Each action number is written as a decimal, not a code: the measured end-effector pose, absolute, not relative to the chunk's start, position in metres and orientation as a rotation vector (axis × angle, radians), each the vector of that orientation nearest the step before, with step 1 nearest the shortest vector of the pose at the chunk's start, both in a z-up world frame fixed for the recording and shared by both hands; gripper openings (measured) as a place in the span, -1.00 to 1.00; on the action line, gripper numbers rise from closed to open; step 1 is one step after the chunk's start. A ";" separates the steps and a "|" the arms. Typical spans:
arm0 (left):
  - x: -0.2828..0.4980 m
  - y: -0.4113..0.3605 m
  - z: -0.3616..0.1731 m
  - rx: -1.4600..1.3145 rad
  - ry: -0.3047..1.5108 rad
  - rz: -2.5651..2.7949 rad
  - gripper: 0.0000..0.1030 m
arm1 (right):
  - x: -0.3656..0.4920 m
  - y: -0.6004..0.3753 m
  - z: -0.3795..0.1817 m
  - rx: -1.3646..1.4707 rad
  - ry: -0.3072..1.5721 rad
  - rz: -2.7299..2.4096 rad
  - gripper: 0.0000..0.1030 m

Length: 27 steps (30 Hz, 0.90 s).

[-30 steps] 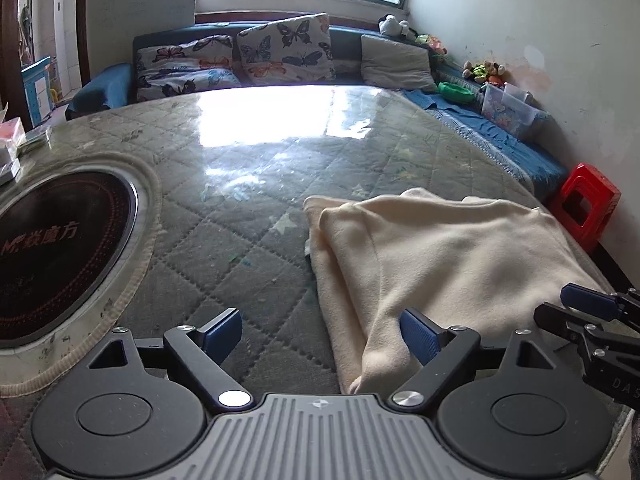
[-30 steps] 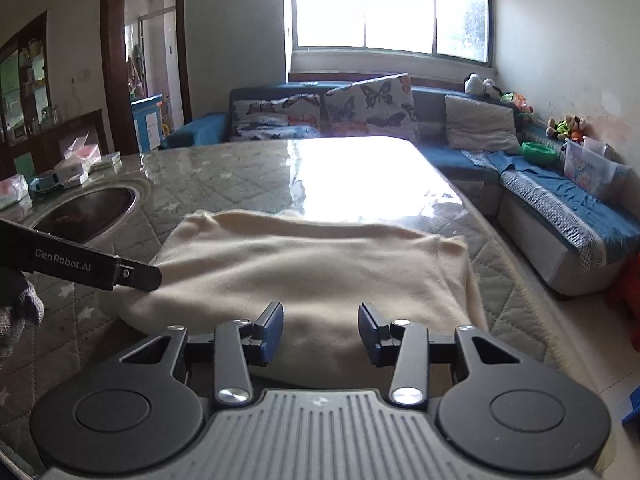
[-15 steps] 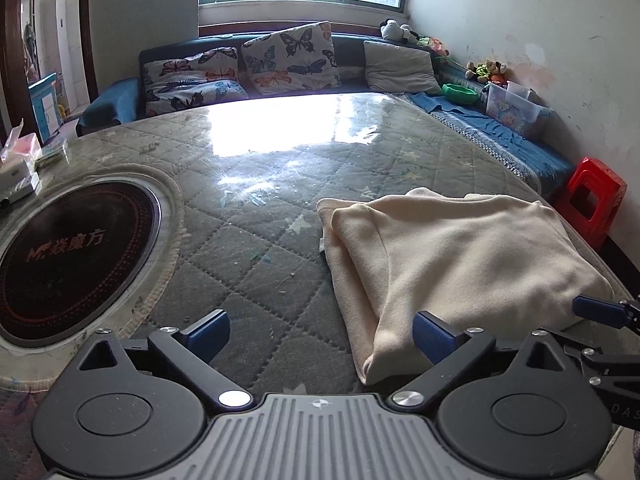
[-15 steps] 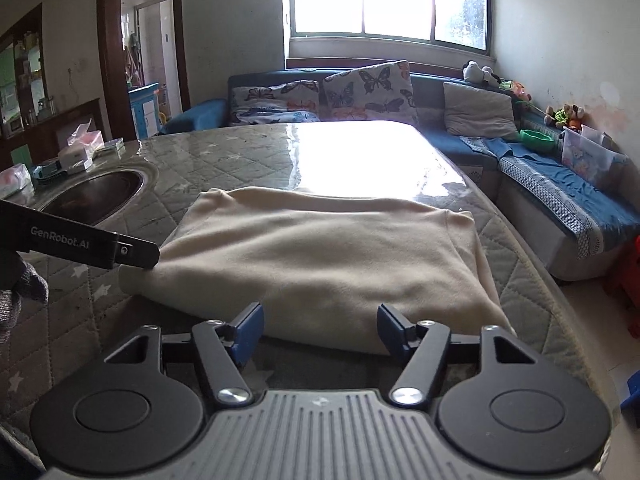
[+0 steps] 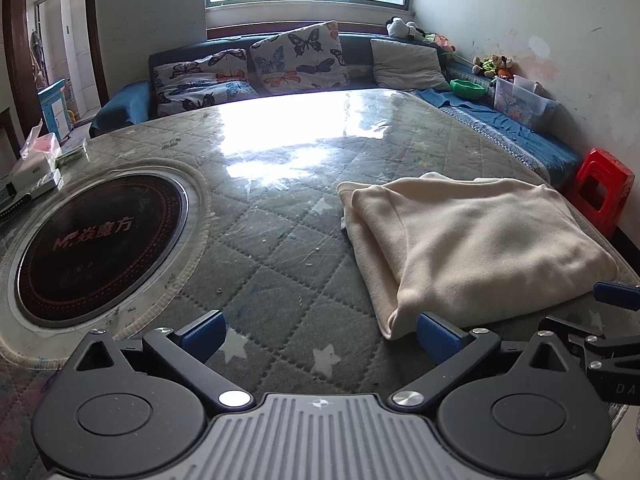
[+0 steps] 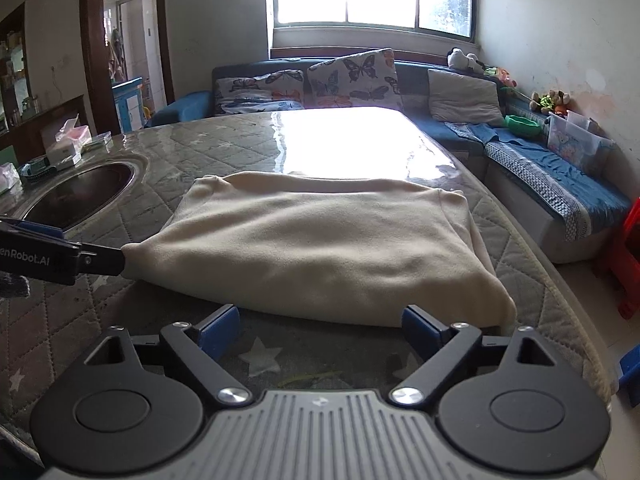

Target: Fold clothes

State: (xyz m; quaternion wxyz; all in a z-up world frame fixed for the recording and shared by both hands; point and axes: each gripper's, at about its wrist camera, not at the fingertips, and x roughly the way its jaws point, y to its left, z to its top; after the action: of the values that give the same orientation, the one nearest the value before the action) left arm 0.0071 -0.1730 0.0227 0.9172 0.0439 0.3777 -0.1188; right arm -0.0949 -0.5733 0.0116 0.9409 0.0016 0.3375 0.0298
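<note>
While both tools gape empty, right tool (image 6: pixel 320 330) widening: folded cream garment (image 6: pixel 320 248) on quilted table (image 5: pixel 280 264); sofa (image 5: pixel 280 68) beyond.

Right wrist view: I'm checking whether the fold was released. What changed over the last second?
The right claw is opening; its fingers spread from narrow to wide and drew back off the folded cream fleece garment, nothing between them. The left claw opened slightly wider and backed away from the garment's corner. The garment stayed folded flat on the quilted grey table cover.
</note>
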 end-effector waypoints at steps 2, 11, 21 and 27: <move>0.005 -0.173 0.022 0.103 0.774 -0.237 1.00 | -0.095 -0.574 0.010 0.008 0.694 0.043 0.85; -0.002 -0.171 0.021 0.112 0.765 -0.235 1.00 | -0.097 -0.571 0.008 0.012 0.701 0.011 0.92; -0.011 -0.174 0.021 0.131 0.750 -0.241 1.00 | -0.098 -0.567 0.008 0.017 0.702 0.010 0.95; -0.013 -0.175 0.018 0.139 0.750 -0.242 1.00 | -0.099 -0.564 0.007 0.014 0.707 0.017 0.99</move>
State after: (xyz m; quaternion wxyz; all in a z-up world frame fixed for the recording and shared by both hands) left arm -0.0131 -0.1755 0.0182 0.9209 0.0674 0.3652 -0.1180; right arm -0.0991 -0.5639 0.0067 0.9381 0.0067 0.3461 0.0085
